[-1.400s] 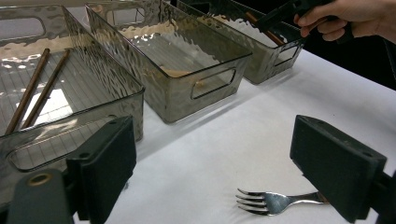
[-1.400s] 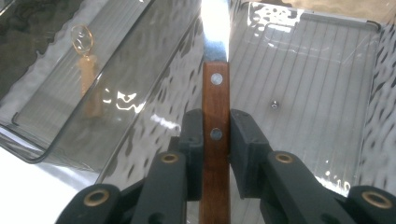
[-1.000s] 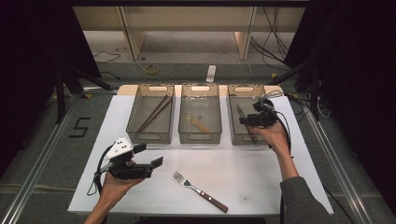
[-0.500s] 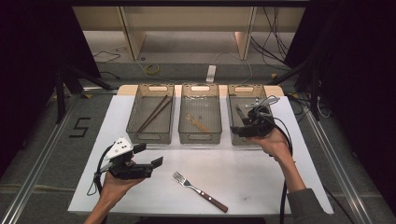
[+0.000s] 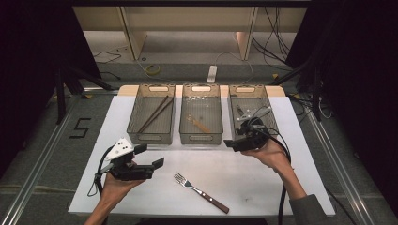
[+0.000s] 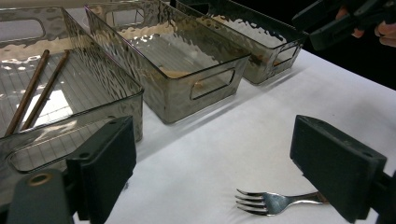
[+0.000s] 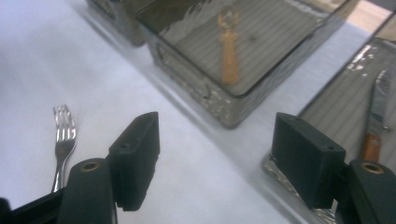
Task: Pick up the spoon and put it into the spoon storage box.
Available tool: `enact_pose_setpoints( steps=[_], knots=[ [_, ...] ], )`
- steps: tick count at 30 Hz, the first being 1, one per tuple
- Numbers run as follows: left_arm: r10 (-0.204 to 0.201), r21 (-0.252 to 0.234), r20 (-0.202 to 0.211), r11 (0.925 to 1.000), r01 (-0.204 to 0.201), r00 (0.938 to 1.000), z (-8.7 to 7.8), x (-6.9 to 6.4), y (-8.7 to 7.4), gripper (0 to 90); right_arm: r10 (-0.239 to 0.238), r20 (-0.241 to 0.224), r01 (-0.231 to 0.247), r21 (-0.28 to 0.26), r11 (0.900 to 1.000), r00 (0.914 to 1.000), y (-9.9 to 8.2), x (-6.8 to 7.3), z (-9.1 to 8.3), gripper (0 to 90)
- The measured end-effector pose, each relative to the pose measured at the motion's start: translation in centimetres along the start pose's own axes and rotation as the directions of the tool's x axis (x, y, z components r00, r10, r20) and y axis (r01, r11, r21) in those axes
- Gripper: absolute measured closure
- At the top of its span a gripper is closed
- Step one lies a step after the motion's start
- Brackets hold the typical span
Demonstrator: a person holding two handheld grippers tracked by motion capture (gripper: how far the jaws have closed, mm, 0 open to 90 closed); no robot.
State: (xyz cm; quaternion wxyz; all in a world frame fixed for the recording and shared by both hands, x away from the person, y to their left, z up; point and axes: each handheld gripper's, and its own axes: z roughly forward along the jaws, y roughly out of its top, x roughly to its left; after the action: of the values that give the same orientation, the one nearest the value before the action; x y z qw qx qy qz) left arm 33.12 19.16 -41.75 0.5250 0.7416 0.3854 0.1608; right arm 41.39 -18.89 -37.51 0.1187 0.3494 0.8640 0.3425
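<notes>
Both grippers sit with jaws spread wide and nothing between them: the left gripper (image 5: 149,156) low at the near-left of the fork (image 5: 200,192), the right gripper (image 5: 229,143) off beyond it on the far-right side, just at the near wall of the right bin (image 5: 274,123).

And the fork is the thing to watch, the one utensil lying loose. It rests flat on the white table (image 5: 244,173), tines toward the left gripper, brown handle trailing to the near-right. Through the left gripper view the tines (image 6: 252,201) sit between that gripper's two jaws but well ahead of them, so that hand looks lined up on it, untouched as yet.

Beyond the fork, three smoky plastic bins stand in a row. The left bin (image 5: 136,123) holds a pair of chopsticks (image 5: 154,114). The middle bin (image 5: 201,138) holds a small wooden spoon (image 5: 199,123). The right bin holds metal cutlery (image 5: 241,111), and the right gripper view shows a wooden-handled knife (image 7: 373,123) inside. One kind per bin, it seems, so a sorting job is my read, with the fork likely bound for the right bin's metalware.
</notes>
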Motion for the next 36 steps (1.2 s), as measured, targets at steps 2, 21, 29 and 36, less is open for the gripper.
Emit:
enact_pose_setpoints(
  steps=[2,21,29,36],
  knots=[
    [0.000,-0.003,-0.002,1.0000,0.000,1.0000,0.0,0.0,0.0,13.9,-0.015,-0.013,0.015,0.010,0.9998,0.9998,0.0,0.6,0.2,31.9],
    [0.002,-0.004,0.001,1.0000,-0.002,1.0000,0.0,0.0,0.0,13.9,-0.134,-0.107,0.146,0.115,0.9826,0.9851,-1.2,5.4,2.1,28.5],
    [0.001,-0.005,0.001,1.0000,-0.001,1.0000,0.0,0.0,0.0,13.9,-0.157,-0.136,0.176,0.144,0.9739,0.9782,-2.0,6.7,2.4,28.5],
    [0.006,0.000,0.003,1.0000,-0.006,1.0000,0.0,0.0,0.0,13.9,-0.170,-0.156,0.196,0.168,0.9662,0.9730,-2.5,7.7,2.7,28.7]
  ],
)
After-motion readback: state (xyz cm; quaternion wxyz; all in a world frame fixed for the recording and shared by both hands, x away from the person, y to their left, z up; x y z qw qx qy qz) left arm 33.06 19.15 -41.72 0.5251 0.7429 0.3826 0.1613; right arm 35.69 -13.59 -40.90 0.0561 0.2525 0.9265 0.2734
